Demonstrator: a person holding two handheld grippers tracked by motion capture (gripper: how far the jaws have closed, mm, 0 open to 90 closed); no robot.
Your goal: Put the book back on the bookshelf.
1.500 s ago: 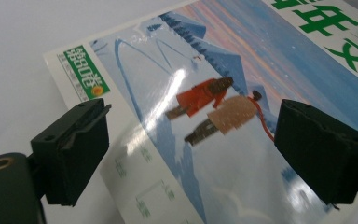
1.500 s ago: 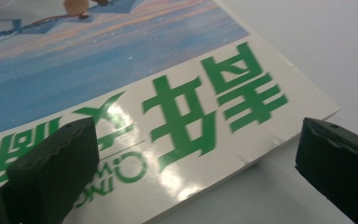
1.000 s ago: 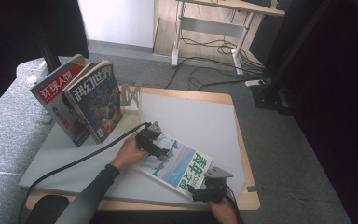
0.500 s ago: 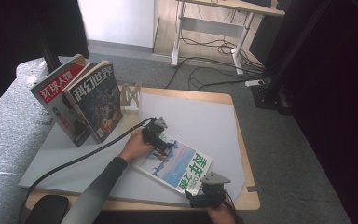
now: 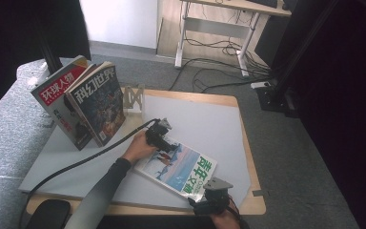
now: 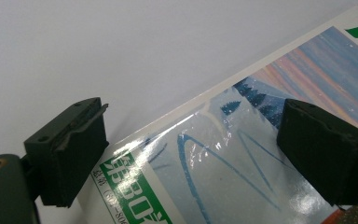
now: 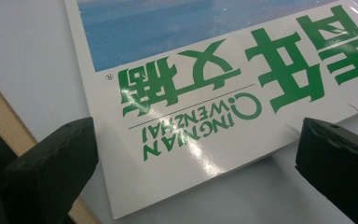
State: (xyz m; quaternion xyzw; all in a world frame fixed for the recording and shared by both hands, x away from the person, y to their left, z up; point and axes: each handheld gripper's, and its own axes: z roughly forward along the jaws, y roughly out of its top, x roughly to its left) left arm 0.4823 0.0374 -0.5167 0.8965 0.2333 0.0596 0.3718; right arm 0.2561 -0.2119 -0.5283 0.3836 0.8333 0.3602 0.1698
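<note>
A magazine point(image 5: 181, 167) with a blue landscape cover and green characters lies flat on the white sheet point(image 5: 205, 124). My left gripper point(image 5: 161, 138) hovers open over its far left corner; in the left gripper view the magazine point(image 6: 242, 158) edge runs between the wide-apart jaws. My right gripper point(image 5: 209, 199) stands open at the near corner, where the magazine point(image 7: 205, 102) with its green title sits between the spread jaws. Neither gripper holds anything.
Two magazines point(image 5: 93, 102) stand upright at the back left against a small metal stand point(image 5: 133, 98). The wooden table edge point(image 5: 248, 157) runs along the right. A black cable point(image 5: 86, 157) trails from the left gripper. A dark pad point(image 5: 47, 214) lies front left.
My left gripper has slid a little to the right along the magazine's far corner. My right gripper has drawn back toward the near edge.
</note>
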